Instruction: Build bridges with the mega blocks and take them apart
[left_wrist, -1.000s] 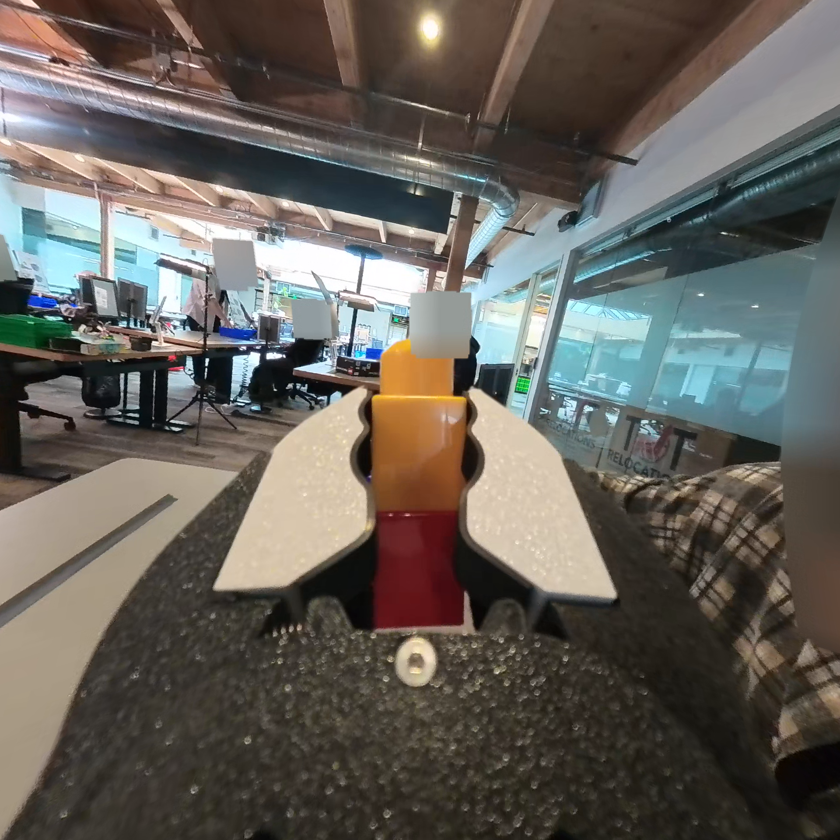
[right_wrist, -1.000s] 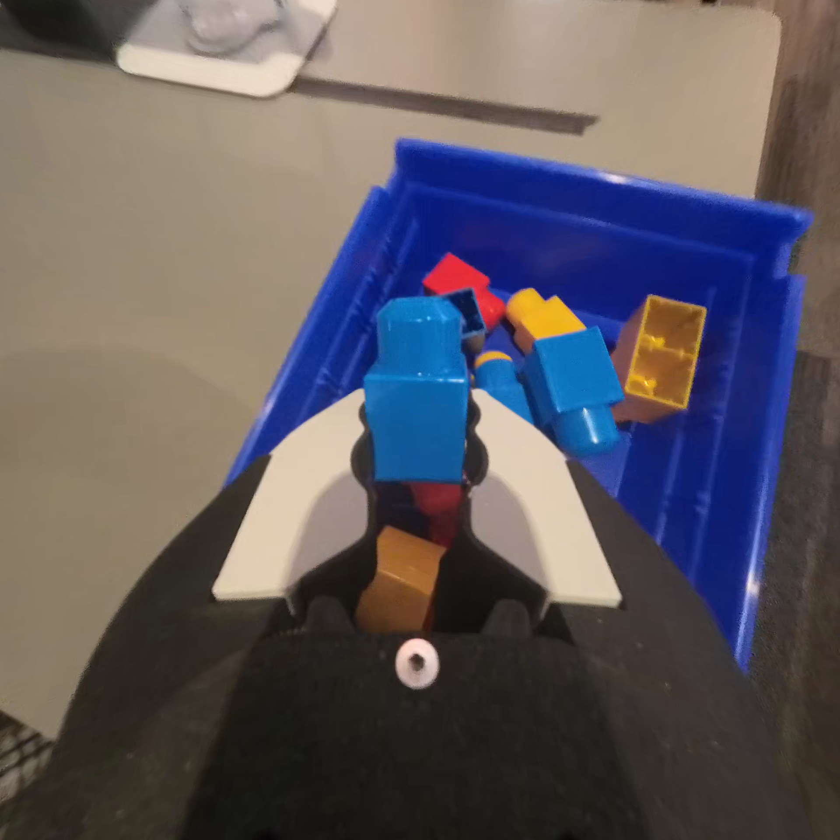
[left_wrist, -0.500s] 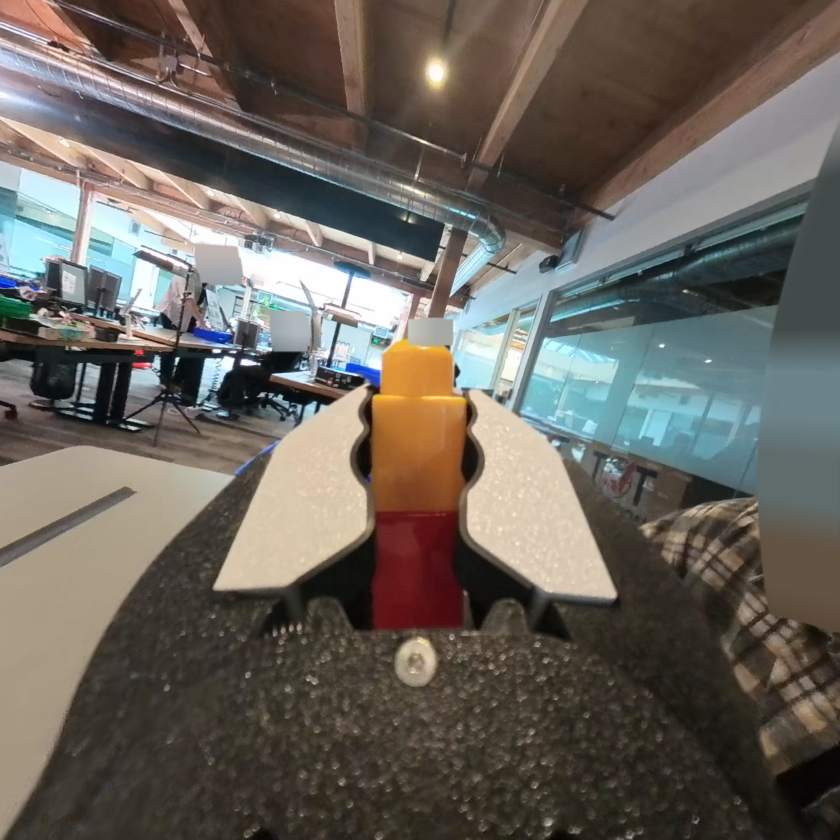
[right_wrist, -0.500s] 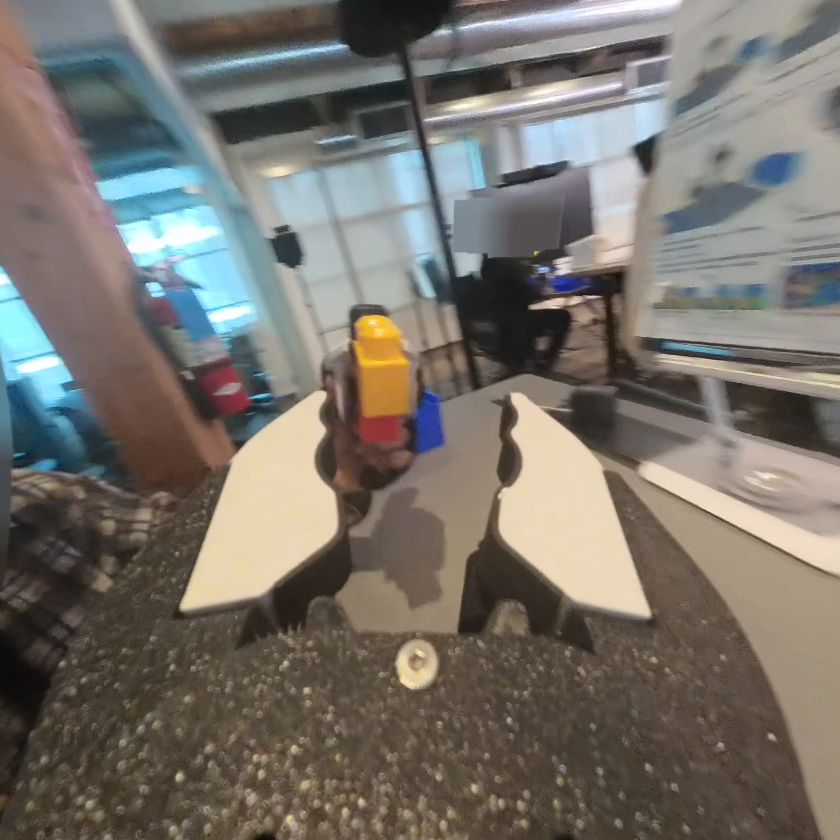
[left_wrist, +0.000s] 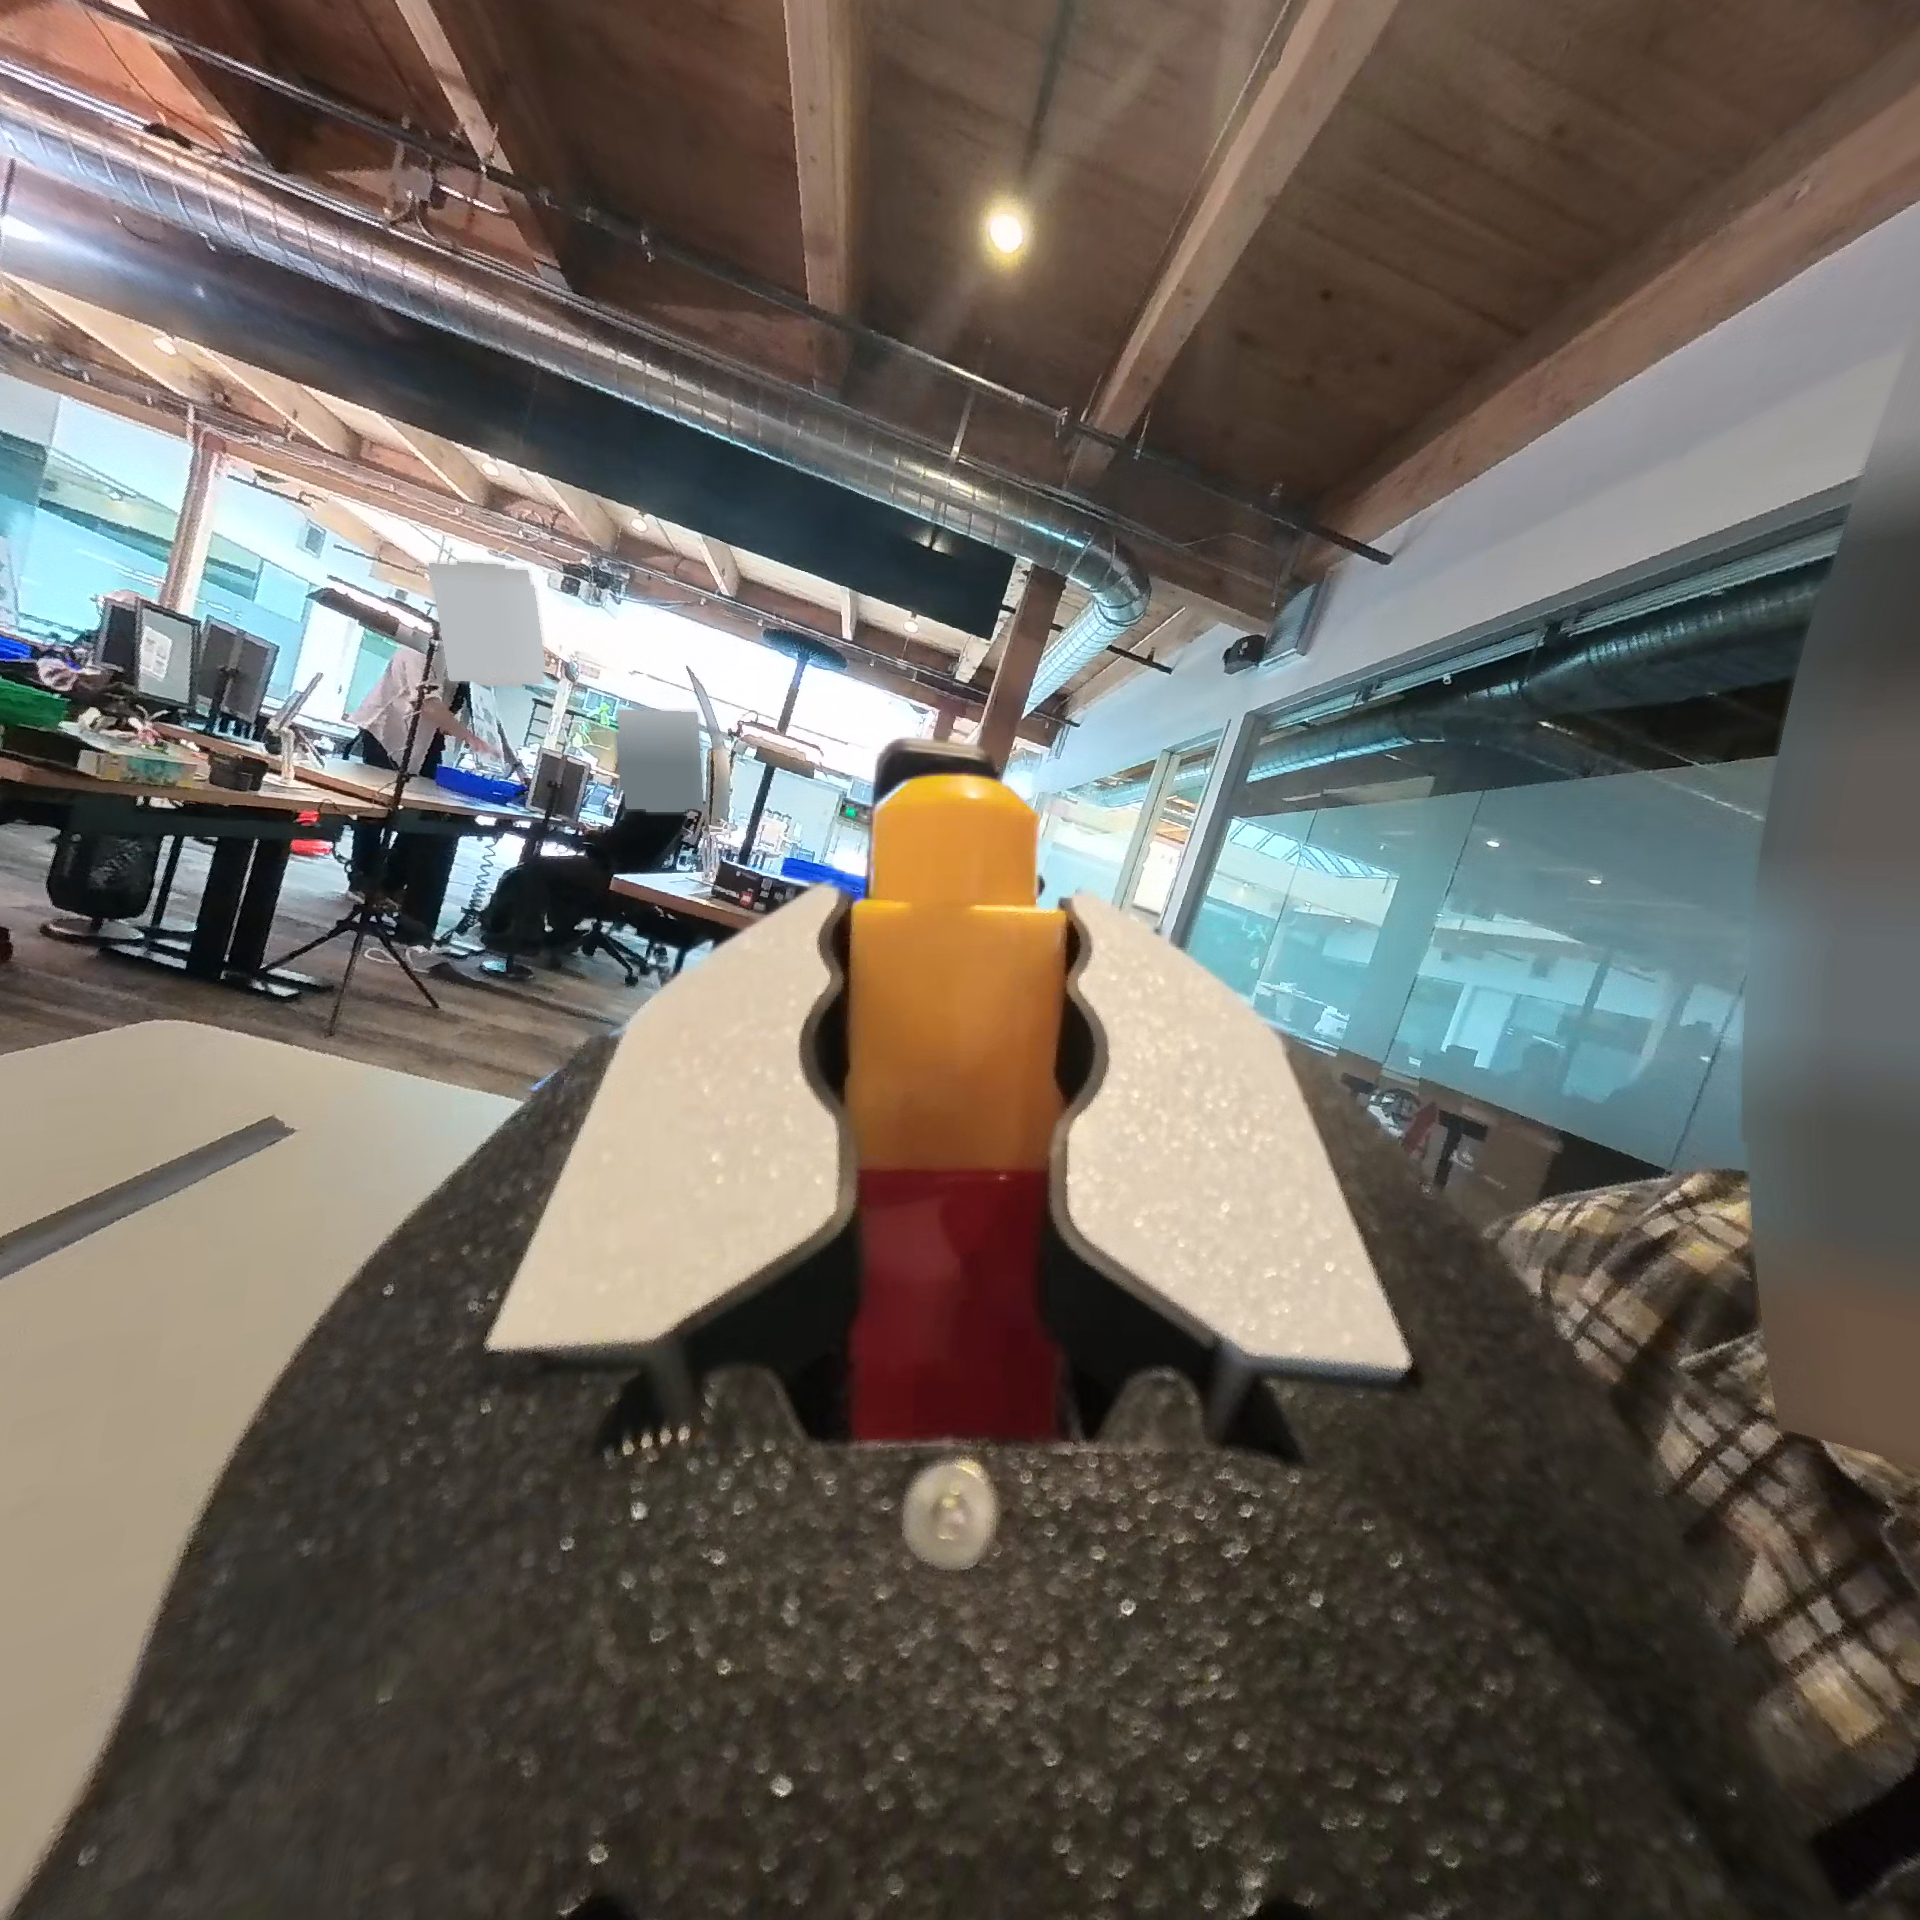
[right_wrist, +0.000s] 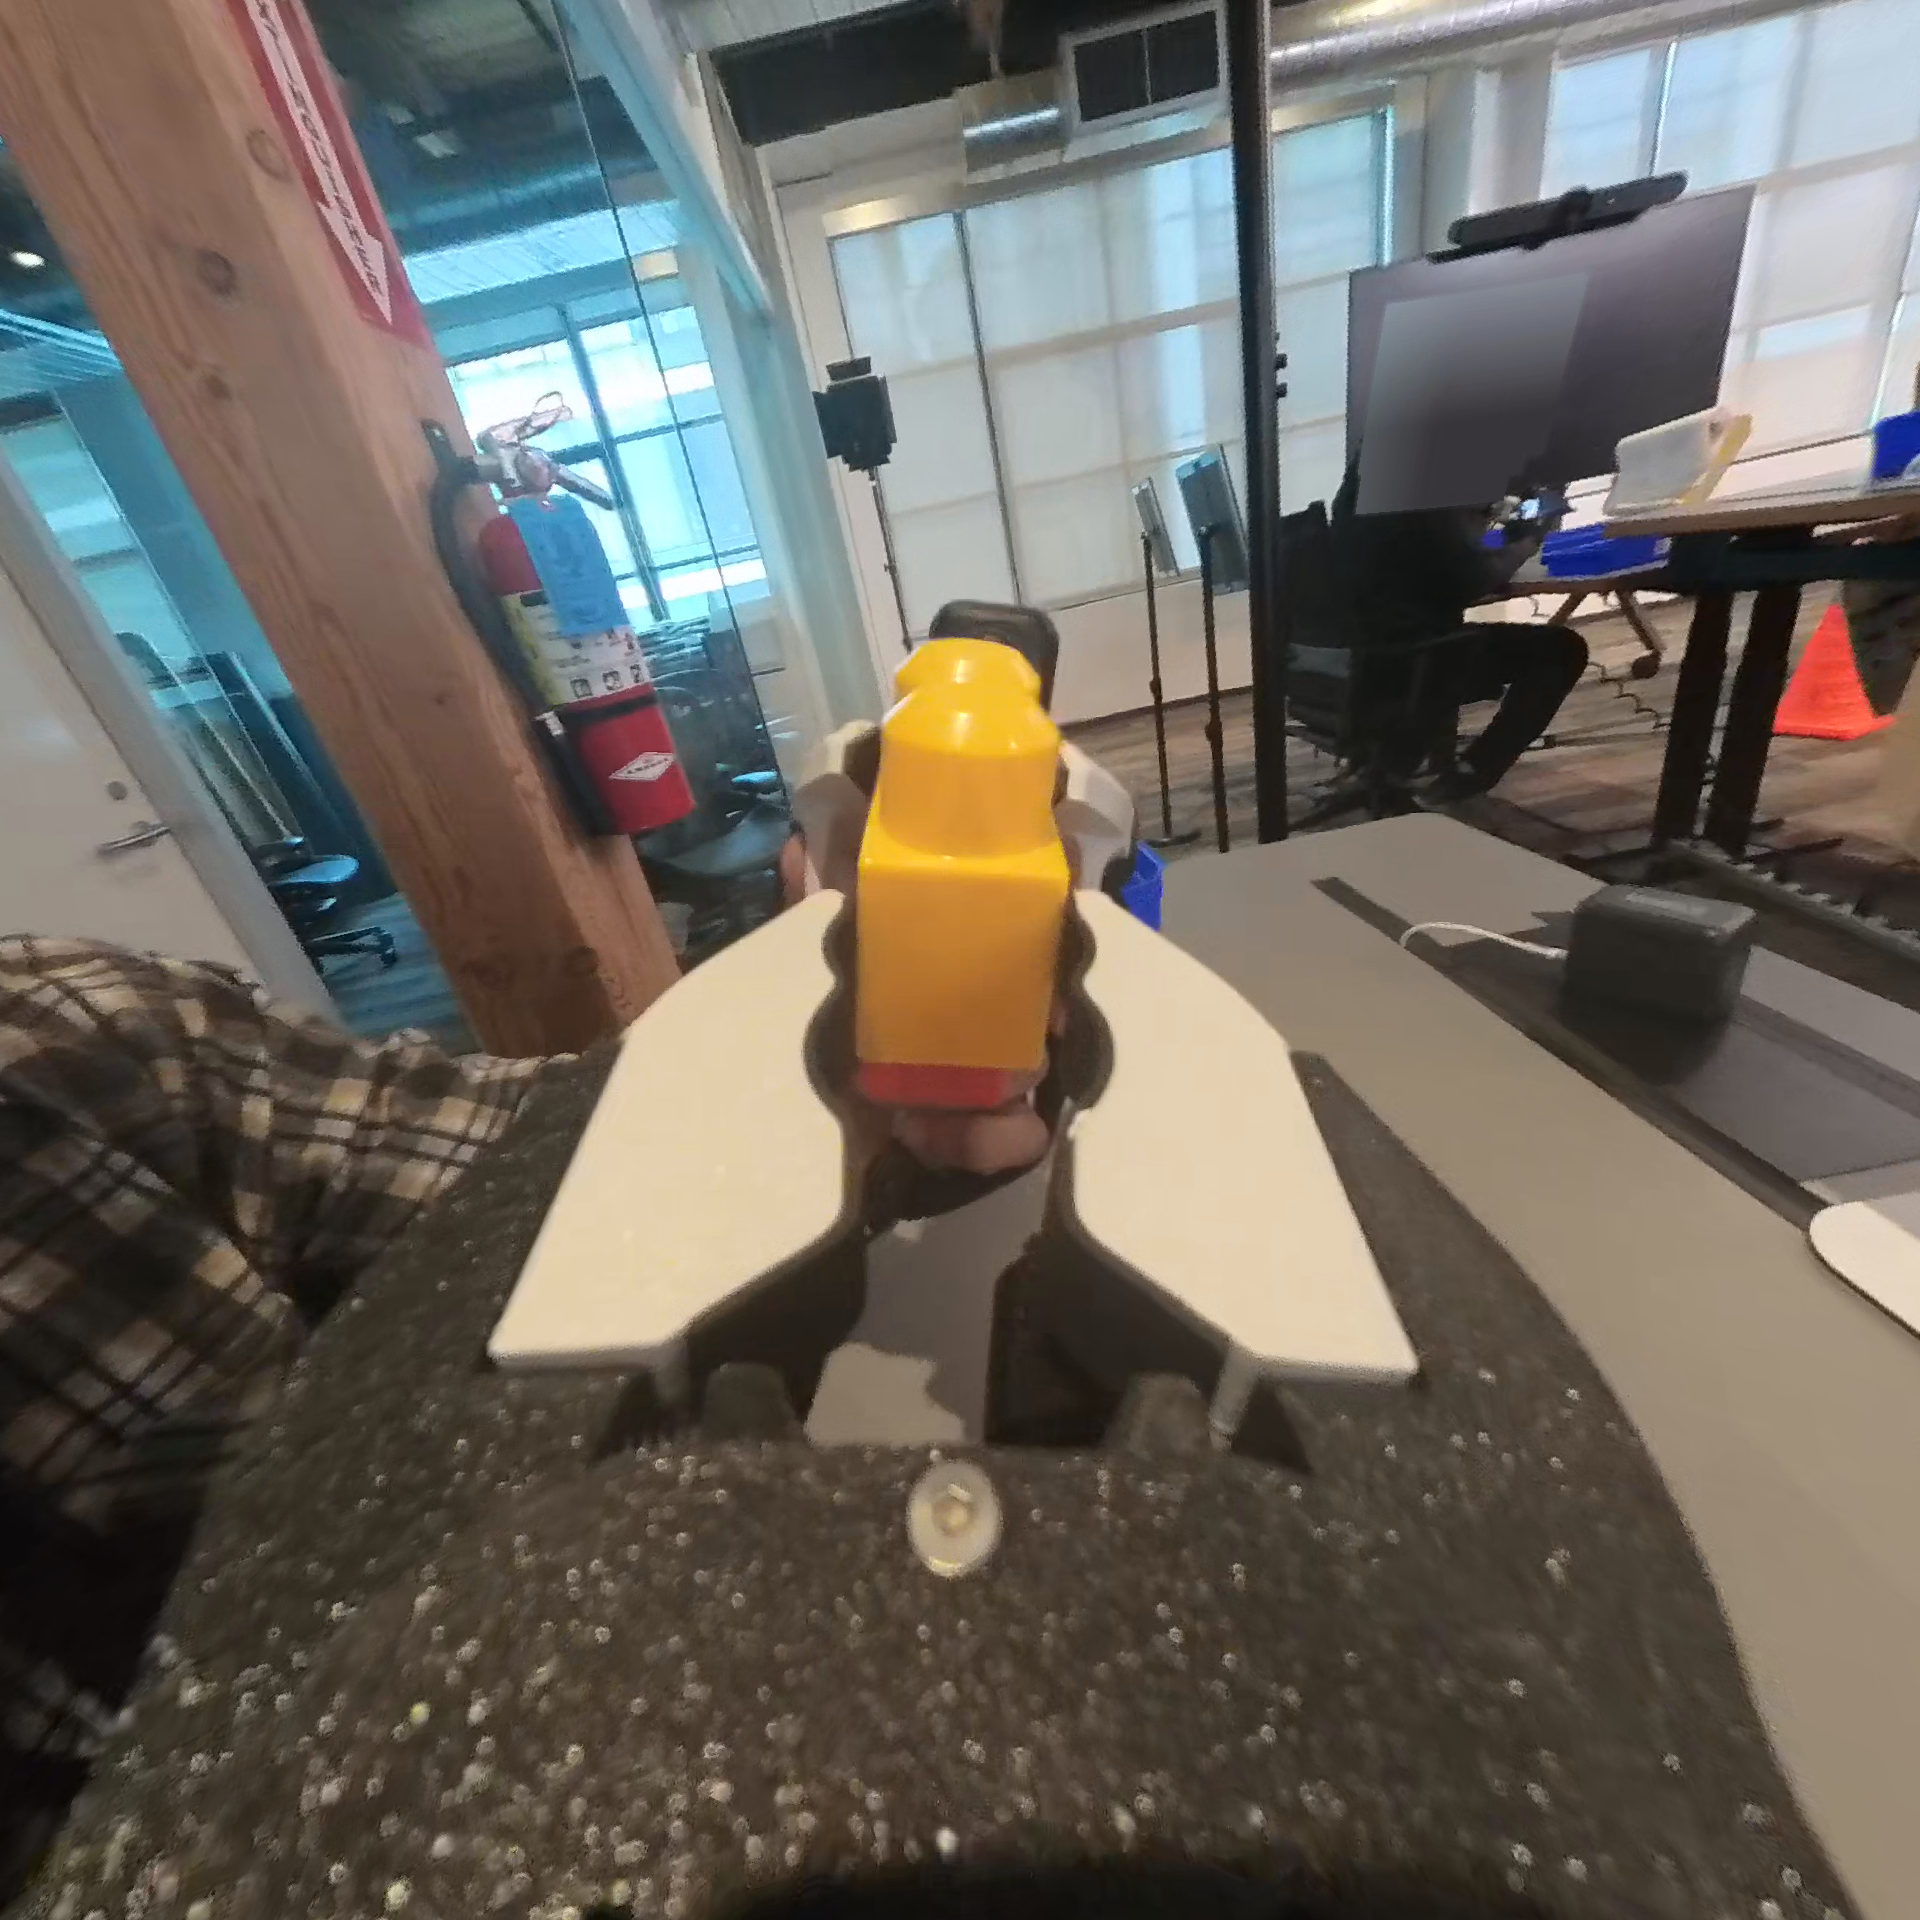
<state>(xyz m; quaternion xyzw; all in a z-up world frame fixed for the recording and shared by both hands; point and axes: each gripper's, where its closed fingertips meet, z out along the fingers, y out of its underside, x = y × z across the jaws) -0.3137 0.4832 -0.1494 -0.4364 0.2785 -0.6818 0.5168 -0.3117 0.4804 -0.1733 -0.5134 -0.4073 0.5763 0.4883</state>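
Note:
My left gripper (left_wrist: 951, 914) is shut on a yellow block (left_wrist: 951, 1039) stacked on a red block (left_wrist: 945, 1299) and holds the stack up in the air, studs pointing away. In the right wrist view the same yellow block (right_wrist: 956, 956) sits between the tips of my right gripper (right_wrist: 956, 914), whose jaws press on its sides. A strip of the red block (right_wrist: 930, 1081) shows under it. The left gripper's white fingers (right_wrist: 1103, 805) and a hand (right_wrist: 966, 1138) show behind the stack.
The grey table (right_wrist: 1558, 1351) lies below and to the right, with a dark box (right_wrist: 1652, 966) and a white tray corner (right_wrist: 1870, 1257) on it. A corner of the blue bin (right_wrist: 1143, 894) peeks out behind the stack. A plaid sleeve (right_wrist: 156, 1143) is at the left. Both grippers' tips are close together, under 4 cm apart.
One second ago my right gripper held a blue block over the bin. It let go, swung up open toward the stack, and has closed on the yellow block. The left gripper kept its hold.

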